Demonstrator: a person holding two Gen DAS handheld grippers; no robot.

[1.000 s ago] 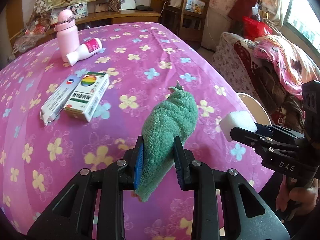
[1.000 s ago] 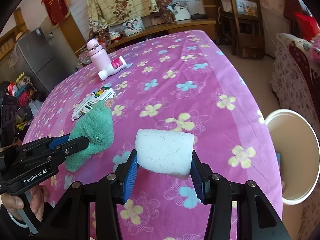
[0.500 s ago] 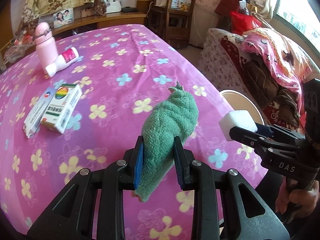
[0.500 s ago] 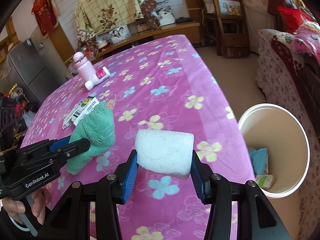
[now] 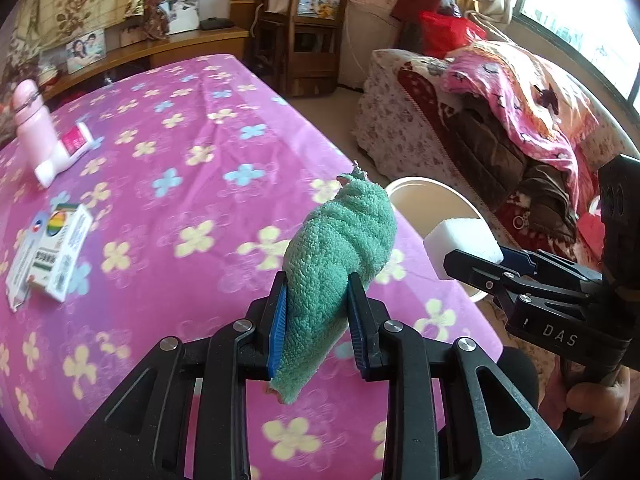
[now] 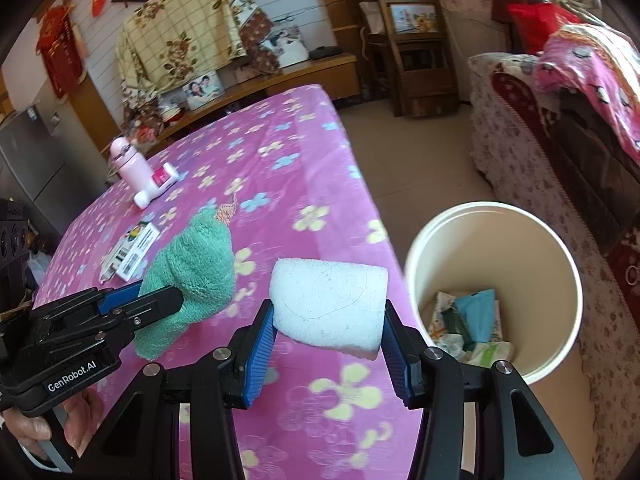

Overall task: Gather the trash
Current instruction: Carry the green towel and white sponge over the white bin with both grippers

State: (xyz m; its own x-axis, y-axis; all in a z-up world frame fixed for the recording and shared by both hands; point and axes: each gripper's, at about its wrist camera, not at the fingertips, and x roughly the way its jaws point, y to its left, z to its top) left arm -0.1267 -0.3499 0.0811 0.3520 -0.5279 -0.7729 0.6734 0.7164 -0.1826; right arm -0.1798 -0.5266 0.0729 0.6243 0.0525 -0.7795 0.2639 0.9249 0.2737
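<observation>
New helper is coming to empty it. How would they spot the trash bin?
Find the purple flowered table. On the floor beside it, toward the sofa, stands the bin: a round cream bucket, open-topped, wrappers inside.

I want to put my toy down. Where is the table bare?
The pink tablecloth is bare along its bin-side edge and far end. It is crowded by the medicine box, pink bottle and tube.

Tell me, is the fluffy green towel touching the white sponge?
Apart. In the right wrist view, pink tablecloth shows in a gap between the green towel and the white sponge; a separate gripper holds each.
</observation>
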